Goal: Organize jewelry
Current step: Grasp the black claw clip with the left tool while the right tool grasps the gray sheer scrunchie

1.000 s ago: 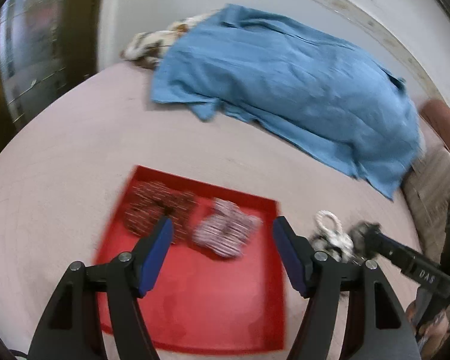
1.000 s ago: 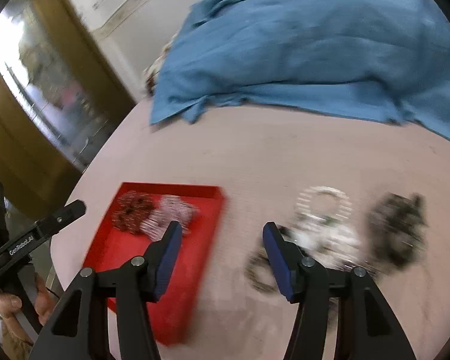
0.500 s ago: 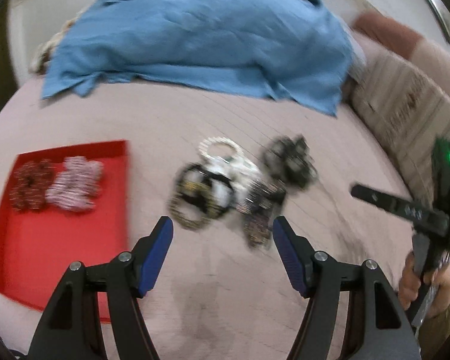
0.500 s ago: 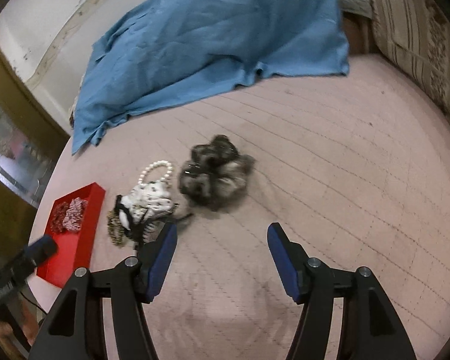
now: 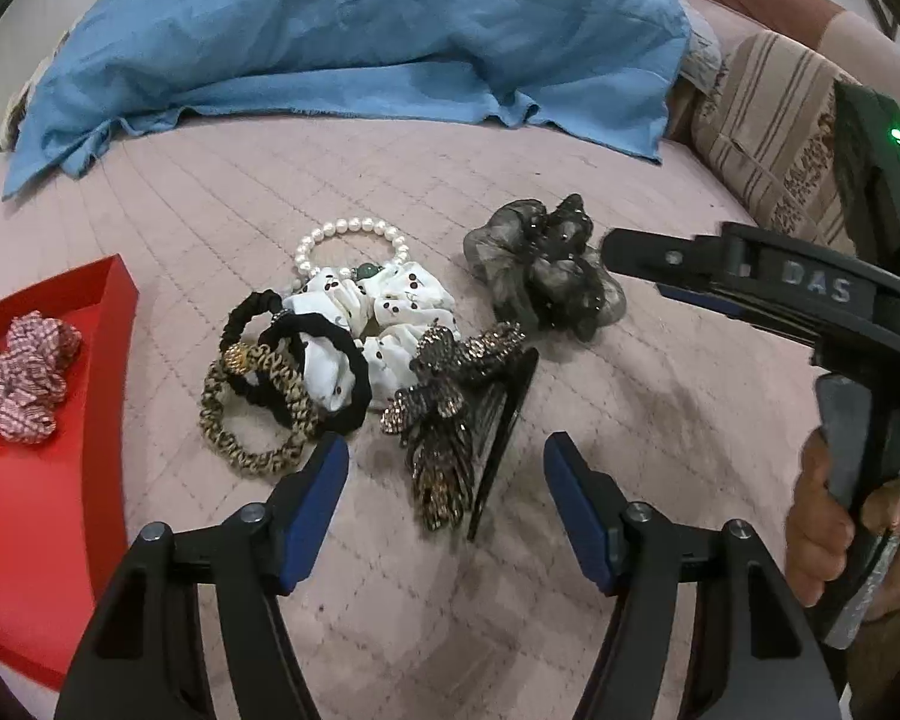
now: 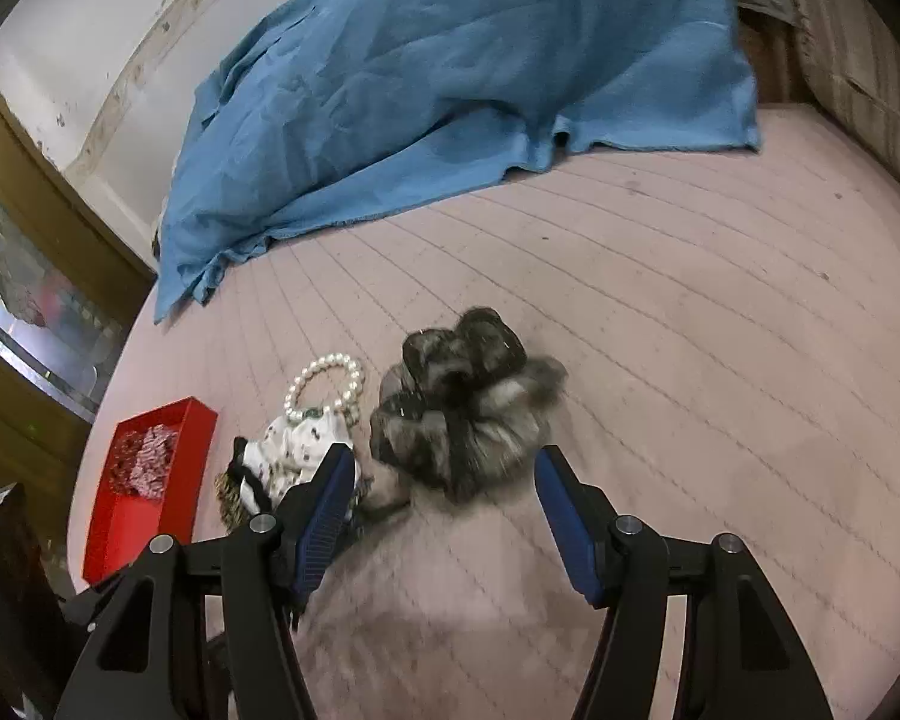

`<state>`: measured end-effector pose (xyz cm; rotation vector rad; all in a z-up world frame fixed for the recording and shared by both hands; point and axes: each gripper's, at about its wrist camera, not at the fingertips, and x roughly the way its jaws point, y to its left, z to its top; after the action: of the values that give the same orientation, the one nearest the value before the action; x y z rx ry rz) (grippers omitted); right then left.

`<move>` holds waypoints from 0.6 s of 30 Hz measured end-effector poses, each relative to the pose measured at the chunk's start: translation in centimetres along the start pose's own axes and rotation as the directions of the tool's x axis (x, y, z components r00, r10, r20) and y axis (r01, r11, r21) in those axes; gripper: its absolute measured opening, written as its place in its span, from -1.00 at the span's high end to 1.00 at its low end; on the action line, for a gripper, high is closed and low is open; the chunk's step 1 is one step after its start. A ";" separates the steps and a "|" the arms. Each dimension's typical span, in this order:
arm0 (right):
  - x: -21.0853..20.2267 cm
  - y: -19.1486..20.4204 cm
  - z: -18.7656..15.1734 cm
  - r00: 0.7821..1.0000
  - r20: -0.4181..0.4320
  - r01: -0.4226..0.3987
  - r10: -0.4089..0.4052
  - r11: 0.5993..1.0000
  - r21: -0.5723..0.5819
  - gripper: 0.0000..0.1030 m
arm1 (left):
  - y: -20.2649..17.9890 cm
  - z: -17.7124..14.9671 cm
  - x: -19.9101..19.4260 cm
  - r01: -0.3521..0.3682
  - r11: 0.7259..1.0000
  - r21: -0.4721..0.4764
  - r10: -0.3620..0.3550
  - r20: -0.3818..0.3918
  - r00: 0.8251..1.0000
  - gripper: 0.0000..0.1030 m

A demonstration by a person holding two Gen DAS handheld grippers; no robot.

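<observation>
two released claws, left (image 5: 447,462) closing, right (image 6: 444,477), over clutter beside red tray (image 5: 120,300) edge

Blue cloth (image 5: 354,36) rumpled on pink quilted bedcover (image 5: 660,420); striped cushion (image 5: 768,120) beside.

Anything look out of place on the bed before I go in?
Yes: outside the red tray, the loose pieces lie tangled. Black hair ties and the leopard one overlap the white scrunchie, which covers part of the pearl bracelet. Nothing looks damaged.
</observation>
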<state>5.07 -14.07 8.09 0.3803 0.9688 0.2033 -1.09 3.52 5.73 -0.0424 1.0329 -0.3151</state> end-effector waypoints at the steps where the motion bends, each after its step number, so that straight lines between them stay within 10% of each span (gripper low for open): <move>1: 0.5 0.2 0.2 1.000 -0.004 0.005 -0.005 1.000 -0.008 -0.30 | 0.1 0.1 0.4 0.017 1.000 -0.005 -0.017 -0.008 1.000 -0.23; 7: 4.0 1.0 1.2 0.999 -0.038 0.033 -0.034 0.999 -0.041 -0.27 | -0.3 -0.3 1.9 0.063 0.998 0.003 -0.063 -0.039 0.997 -0.16; 9: 4.7 0.9 1.3 0.998 -0.045 0.032 -0.034 0.999 -0.034 0.11 | -0.6 -0.5 2.2 0.065 0.998 0.004 -0.065 -0.053 0.996 0.44; 11: 5.3 0.6 1.4 0.998 -0.065 0.023 -0.024 1.000 -0.020 0.70 | -0.7 -0.6 2.3 0.061 0.998 -0.009 -0.061 -0.054 0.997 0.44; 18: 2.6 0.4 1.2 0.999 -0.032 0.013 -0.014 1.000 -0.015 0.85 | 0.2 -0.9 -0.8 0.106 0.992 -0.068 -0.107 -0.003 0.994 0.63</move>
<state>7.46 -13.07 6.90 0.3579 1.0005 0.2047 -2.21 4.00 5.89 -0.1585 1.0498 -0.3772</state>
